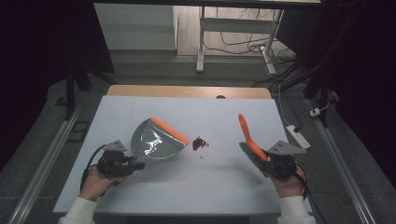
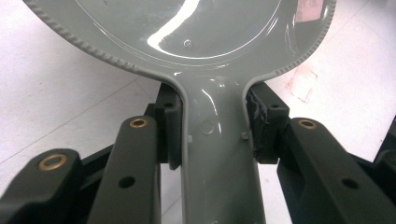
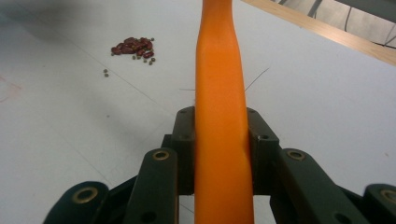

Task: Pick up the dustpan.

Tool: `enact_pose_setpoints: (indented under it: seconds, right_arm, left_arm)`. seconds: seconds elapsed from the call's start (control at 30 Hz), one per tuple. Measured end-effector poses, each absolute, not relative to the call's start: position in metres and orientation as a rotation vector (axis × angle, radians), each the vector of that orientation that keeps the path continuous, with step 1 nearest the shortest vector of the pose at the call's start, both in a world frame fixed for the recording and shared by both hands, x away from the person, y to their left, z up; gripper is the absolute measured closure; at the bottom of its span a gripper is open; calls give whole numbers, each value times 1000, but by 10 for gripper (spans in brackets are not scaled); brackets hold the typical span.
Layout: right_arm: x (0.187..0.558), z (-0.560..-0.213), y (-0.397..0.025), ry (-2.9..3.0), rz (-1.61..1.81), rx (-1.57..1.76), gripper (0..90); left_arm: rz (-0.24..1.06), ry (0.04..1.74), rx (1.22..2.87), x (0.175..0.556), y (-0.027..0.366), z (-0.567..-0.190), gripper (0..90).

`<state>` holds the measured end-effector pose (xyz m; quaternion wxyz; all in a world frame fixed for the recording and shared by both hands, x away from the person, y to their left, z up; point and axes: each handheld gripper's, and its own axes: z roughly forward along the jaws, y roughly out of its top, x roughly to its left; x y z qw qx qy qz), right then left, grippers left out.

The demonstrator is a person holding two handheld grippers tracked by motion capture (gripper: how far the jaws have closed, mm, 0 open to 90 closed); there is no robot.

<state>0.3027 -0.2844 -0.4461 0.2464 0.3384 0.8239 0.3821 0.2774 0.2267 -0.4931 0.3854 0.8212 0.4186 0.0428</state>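
Left gripper [image 2: 215,135] clamped on dustpan [image 1: 154,140] handle — right gripper [image 3: 223,140] on brush [image 1: 250,137] handle.

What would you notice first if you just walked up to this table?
Probably the little pile of red beans in the middle of the white table. Just left of it sits a grey dustpan with an orange edge, its handle clamped in the left gripper. On the right, the right gripper holds a bright orange brush by its handle, off to the side of the beans.
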Motion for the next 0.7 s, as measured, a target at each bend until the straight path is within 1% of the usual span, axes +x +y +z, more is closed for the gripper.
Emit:
enact_pose_setpoints:
  seconds: [0.23,0.3,0.7]
  right_arm:
    - [303,-448,-281,2257,1041,918,698]
    - [303,-448,-280,2259,1042,913,698]
    - [302,-449,-277,2259,1065,922,698]
  left_arm:
    - [94,1020,2124,275,225,-491,618]
    - [66,993,2140,274,226,-491,618]
    - [31,954,2181,272,217,-492,618]
